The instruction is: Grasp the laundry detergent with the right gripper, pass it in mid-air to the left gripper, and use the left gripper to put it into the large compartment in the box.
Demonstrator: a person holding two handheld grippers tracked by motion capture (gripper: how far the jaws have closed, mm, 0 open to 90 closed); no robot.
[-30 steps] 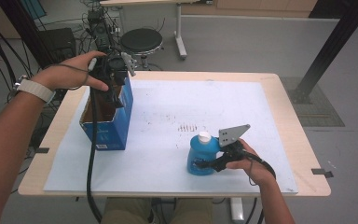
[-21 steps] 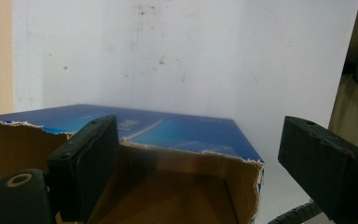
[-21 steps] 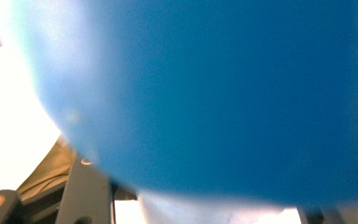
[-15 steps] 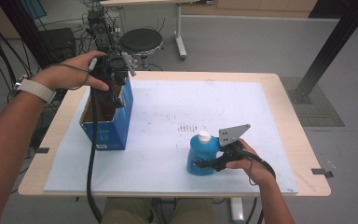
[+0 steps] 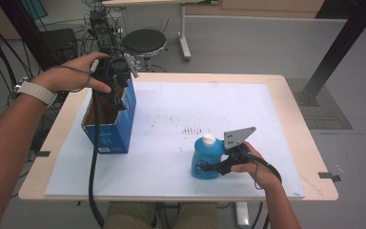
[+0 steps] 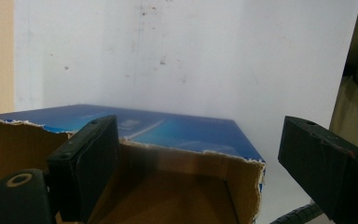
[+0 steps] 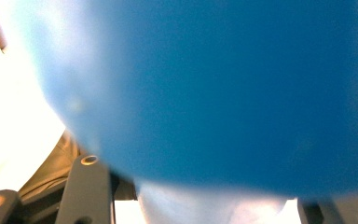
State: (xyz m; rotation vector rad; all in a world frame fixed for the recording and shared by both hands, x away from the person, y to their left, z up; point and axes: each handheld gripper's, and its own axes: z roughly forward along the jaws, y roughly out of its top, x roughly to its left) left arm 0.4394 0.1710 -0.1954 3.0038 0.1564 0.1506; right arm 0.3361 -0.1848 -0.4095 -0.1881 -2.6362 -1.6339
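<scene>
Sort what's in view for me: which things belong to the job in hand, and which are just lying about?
In the job:
- blue plastic bottle with white cap, clamped by right hand-held gripper
- open blue cardboard box, left hand-held gripper over it

Lying about:
- round black stool
- floor cables

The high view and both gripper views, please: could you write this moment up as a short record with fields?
surface: table under a white sheet
box: blue cardboard box, top open, at the sheet's left edge
bottle: blue bottle, white cap, upright near the front edge
left gripper: left gripper at the box's far end, jaws apart across a corner of its torn rim
right gripper: right gripper closed on the bottle's lower body
</scene>
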